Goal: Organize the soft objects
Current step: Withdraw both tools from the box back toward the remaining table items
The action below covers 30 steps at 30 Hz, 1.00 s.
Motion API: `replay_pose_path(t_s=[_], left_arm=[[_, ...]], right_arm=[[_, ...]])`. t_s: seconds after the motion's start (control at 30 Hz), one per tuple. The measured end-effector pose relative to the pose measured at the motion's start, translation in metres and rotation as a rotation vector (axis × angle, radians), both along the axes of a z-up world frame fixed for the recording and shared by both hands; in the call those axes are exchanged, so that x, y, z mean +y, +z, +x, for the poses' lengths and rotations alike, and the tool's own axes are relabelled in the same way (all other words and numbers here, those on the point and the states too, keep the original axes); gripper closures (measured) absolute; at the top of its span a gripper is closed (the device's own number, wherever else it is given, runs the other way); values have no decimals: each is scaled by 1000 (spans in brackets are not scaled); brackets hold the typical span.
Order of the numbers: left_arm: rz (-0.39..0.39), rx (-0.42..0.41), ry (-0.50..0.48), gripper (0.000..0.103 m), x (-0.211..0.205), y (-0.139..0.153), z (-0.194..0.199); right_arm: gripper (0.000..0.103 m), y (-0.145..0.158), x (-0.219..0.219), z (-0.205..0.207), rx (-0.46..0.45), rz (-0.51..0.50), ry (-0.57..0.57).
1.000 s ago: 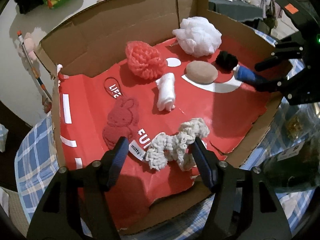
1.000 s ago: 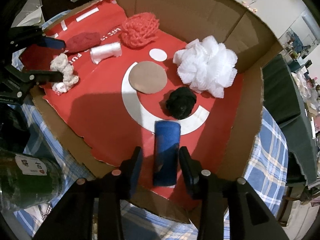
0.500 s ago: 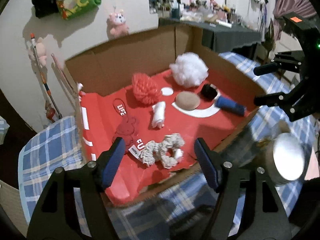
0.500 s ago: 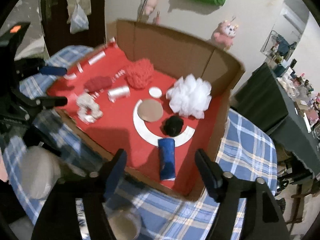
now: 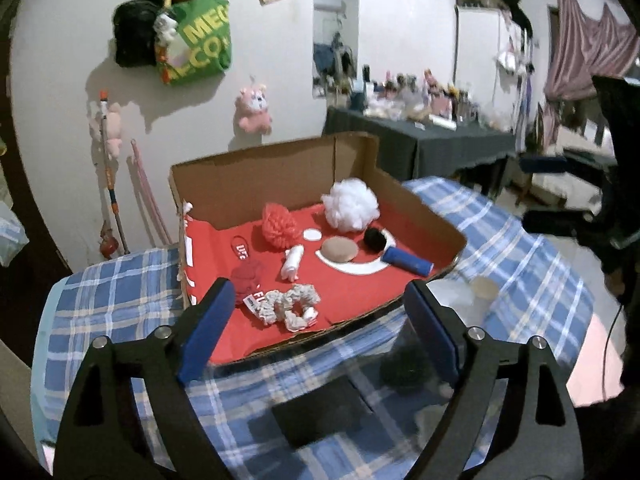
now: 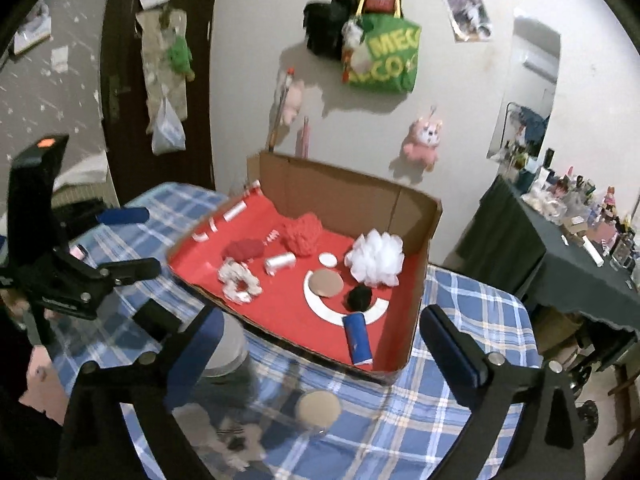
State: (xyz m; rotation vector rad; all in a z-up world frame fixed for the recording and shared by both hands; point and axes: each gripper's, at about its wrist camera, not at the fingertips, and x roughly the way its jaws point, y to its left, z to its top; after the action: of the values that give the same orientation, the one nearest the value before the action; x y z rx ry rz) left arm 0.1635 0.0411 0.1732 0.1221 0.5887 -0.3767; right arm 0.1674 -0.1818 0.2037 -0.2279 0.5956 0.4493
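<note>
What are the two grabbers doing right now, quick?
Left gripper: open, holding nothing, in front of the box.
Right gripper: open, holding nothing.

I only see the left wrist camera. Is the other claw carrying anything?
Observer: No. The right claw is open wide, with nothing between its fingers.
Operator: What's further left, beyond that white wall?
Observer: A dark door with a white plastic bag hanging on it.
Operator: Anything odd on my own claw?
Observer: The left claw has an orange sticker on top of its black body.
</note>
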Motion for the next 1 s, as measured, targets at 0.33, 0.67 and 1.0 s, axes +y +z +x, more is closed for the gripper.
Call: replay_pose_path(t_s=[0.33, 0.67, 1.0], left_arm=[[-76, -179, 100, 5, -2, 18, -69], [-91, -226, 151, 5, -18, -8, -122], [-64, -123, 164, 5, -34, -65, -133]], right_arm=[[0, 13, -1, -81, -177, 89, -39], [0, -28, -7, -128, -224, 136, -153], [0, -93, -19, -131, -128, 159, -235]])
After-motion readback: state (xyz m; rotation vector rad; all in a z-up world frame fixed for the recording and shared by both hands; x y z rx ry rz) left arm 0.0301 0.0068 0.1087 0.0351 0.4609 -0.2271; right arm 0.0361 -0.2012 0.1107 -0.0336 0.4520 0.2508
